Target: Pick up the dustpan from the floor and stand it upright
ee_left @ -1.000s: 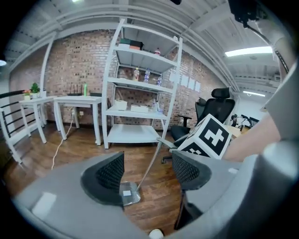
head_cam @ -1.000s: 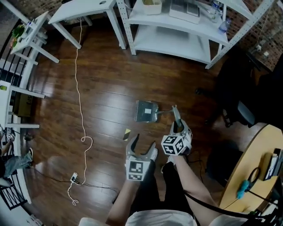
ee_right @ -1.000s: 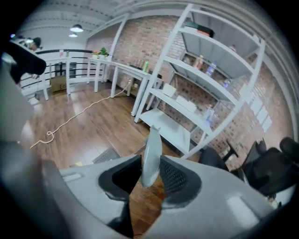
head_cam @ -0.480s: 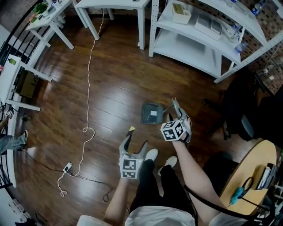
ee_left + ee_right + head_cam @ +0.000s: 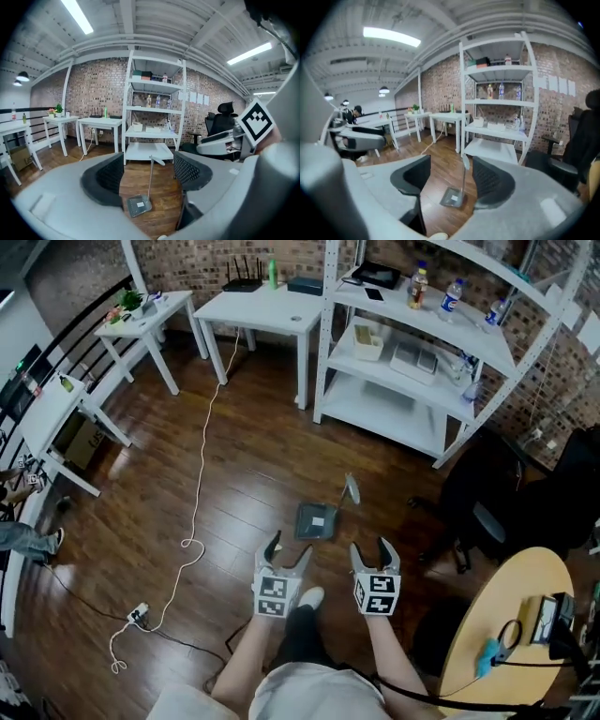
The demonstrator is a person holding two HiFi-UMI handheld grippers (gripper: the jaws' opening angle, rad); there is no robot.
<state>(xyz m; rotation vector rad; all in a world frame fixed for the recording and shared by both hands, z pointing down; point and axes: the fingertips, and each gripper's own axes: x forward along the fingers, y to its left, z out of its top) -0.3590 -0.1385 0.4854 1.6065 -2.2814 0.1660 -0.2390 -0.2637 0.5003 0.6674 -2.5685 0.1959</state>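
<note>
On the wooden floor point(image 5: 234, 465), a little out from the edge where the white shelving unit point(image 5: 403, 381) stands, the dustpan point(image 5: 316, 520) is seen resting on its pan with the long handle upright, touched by neither gripper. The left gripper point(image 5: 288, 551) is held above the floor near the dustpan, jaws spread wide with nothing gripped. The right gripper point(image 5: 372, 554) is held just beside it, its jaws being opened, likewise empty.

No readable text or numbers anywhere; label point(image 5: 319, 519) on the dustpan point(image 5: 307, 527) too small.
</note>
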